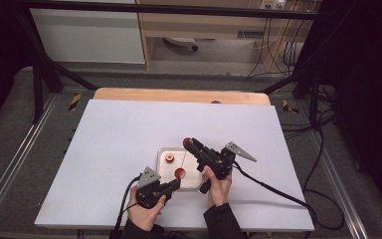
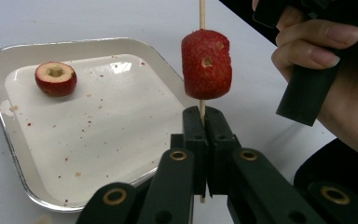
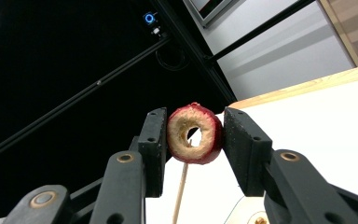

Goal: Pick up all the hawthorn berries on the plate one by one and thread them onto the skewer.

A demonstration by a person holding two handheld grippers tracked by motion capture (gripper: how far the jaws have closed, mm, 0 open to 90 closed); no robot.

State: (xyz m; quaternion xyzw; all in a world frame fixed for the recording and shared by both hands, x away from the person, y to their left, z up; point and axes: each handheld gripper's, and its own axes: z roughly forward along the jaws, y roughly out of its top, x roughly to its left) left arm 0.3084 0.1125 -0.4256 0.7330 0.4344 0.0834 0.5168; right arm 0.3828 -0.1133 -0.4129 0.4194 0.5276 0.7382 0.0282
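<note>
Left gripper (image 2: 204, 140): closed on a wooden skewer (image 2: 202, 14) held upright, one cored red fruit (image 2: 206, 64) threaded on it. Right gripper (image 3: 193, 140): clamped on a second cored fruit (image 3: 195, 133) (ring-shaped, skewer beneath it). Tray (image 1: 195, 185): near worktop's (image 1: 104, 149) front edge, third fruit (image 2: 55, 78) in its far corner.
</note>
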